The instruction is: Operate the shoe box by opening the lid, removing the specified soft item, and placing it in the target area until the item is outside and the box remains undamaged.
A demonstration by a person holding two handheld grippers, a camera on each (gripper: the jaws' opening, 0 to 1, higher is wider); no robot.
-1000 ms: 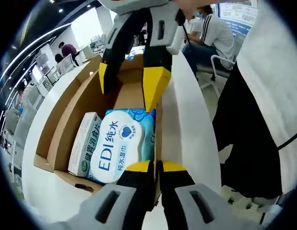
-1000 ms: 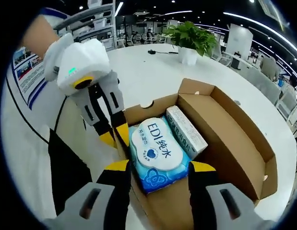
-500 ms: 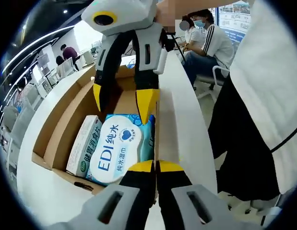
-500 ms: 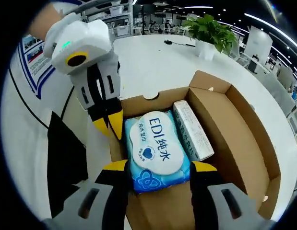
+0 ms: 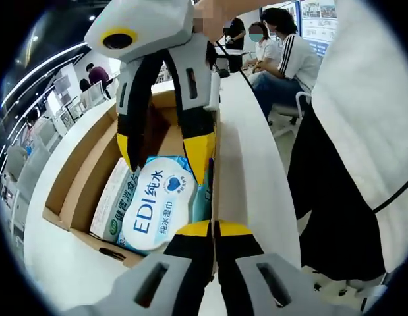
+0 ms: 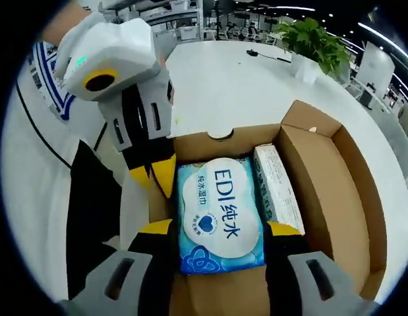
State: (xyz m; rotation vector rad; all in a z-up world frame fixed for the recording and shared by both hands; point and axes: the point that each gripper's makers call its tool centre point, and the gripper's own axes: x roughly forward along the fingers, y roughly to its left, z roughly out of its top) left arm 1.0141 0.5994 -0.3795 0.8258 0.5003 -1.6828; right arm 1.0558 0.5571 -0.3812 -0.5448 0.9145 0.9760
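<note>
An open brown shoe box [image 5: 78, 178] [image 6: 349, 171] lies on a white table. Inside it, a blue and white wipes pack [image 5: 154, 204] [image 6: 220, 210] marked "EDI" lies flat beside a slim green and white carton [image 5: 110, 204] [image 6: 276, 187]. My right gripper [image 6: 220, 230] is open, with one yellow-tipped jaw on each long side of the pack's near end. It enters the left gripper view from above as the right gripper [image 5: 163, 155]. My left gripper [image 5: 213, 229] is shut on the box's side wall, and in the right gripper view the left gripper [image 6: 153, 176] pinches that wall at the corner.
The white table [image 6: 230, 85] stretches beyond the box, with a potted plant [image 6: 316, 39] at its far side. People [image 5: 283, 46] sit past the table's end. A person's dark clothing [image 5: 342, 197] stands close along the table edge.
The right gripper has come down and closer, so its jaws now flank the end of the wipes pack. The left gripper has kept its hold on the box wall.
</note>
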